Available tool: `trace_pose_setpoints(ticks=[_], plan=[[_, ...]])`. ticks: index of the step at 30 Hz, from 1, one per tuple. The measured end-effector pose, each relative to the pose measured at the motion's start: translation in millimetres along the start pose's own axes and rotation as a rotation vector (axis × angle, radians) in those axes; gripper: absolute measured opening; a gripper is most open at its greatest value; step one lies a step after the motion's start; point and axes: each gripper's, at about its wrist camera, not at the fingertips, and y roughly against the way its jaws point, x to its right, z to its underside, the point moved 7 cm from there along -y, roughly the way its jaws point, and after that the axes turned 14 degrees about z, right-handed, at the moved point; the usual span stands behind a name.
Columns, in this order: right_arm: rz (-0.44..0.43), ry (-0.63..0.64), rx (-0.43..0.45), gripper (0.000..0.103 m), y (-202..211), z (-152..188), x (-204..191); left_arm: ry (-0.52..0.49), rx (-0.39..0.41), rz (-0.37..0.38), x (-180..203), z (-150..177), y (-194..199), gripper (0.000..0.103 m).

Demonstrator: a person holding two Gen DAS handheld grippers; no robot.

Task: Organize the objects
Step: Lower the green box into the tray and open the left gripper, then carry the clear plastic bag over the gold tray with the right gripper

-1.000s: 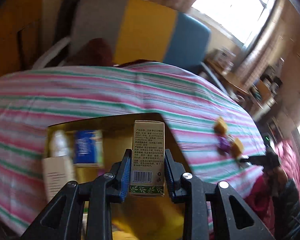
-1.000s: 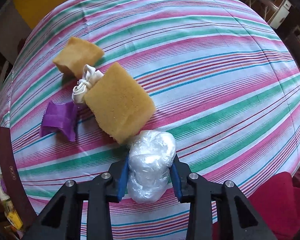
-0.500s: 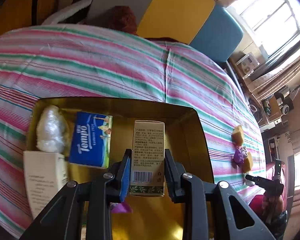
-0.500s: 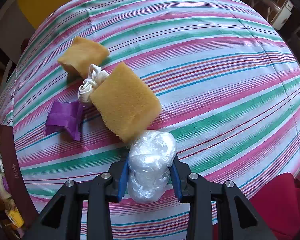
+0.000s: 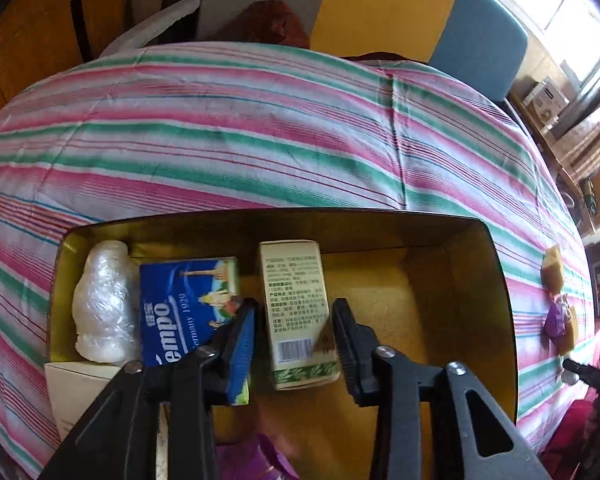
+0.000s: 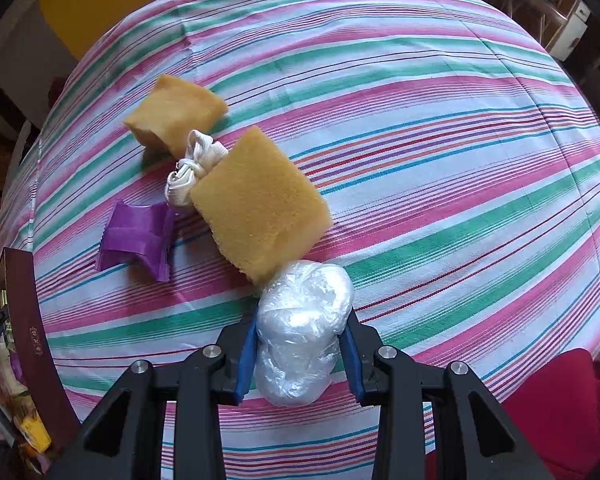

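Box interior, far left: a clear plastic-wrapped bundle [image 5: 104, 304] lies against the left wall of the gold-lined box [image 5: 476, 264]; soft and crinkly, light by the look of it.
Next to it: a blue Tempo tissue pack [image 5: 184, 304] lies flat, just beside the bundle; squashy, so the long edges are the better place to pinch.
Box middle: the cream medicine carton [image 5: 296, 312] sits in the box, between the fingers of the left gripper [image 5: 294, 344].
Left gripper: its jaws are opening, and a gap shows on both sides of the carton, so the carton is let go.
Carton handling: thin card, stiff but easily dented, probably light; its two long side faces suit a grasp.
Box right half: bare gold floor, room for more items.
Desk, in the right wrist view: a purple wrapper [image 6: 138, 238], a knotted white cord [image 6: 194, 170] and two yellow sponges, the small one [image 6: 176, 114] and the large one [image 6: 258, 202], lie close together on the striped tablecloth [image 6: 420, 120].
Sponges: springy and light; they compress, so a grasp should reach well across the middle.
Right gripper [image 6: 300, 354]: clenched on a second plastic-wrapped bundle [image 6: 302, 328], carried above the cloth, just beside the large sponge.
Bundle handling: slippery film over a soft core; a firm squeeze across its waist seems safest.
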Motion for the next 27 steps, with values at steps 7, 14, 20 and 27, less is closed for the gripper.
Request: trace_pose_setpoints(ticks=[7,14,20,27], plan=[[0.004,0.001,-0.009,0.037,-1,-1,16,-0.104,0.097,-0.02,17,5,48,0.041],[0.017,0.029,-0.023,0.037,-3,-2,30,-0.188,0.274,-0.024,35,34,121,0.041],[0.018,0.031,-0.027,0.037,-2,-5,47,-0.225,0.348,-0.062,39,61,152,0.041],[0.026,0.033,-0.027,0.037,0,-9,68,-0.208,0.349,-0.076,29,90,160,0.041]])
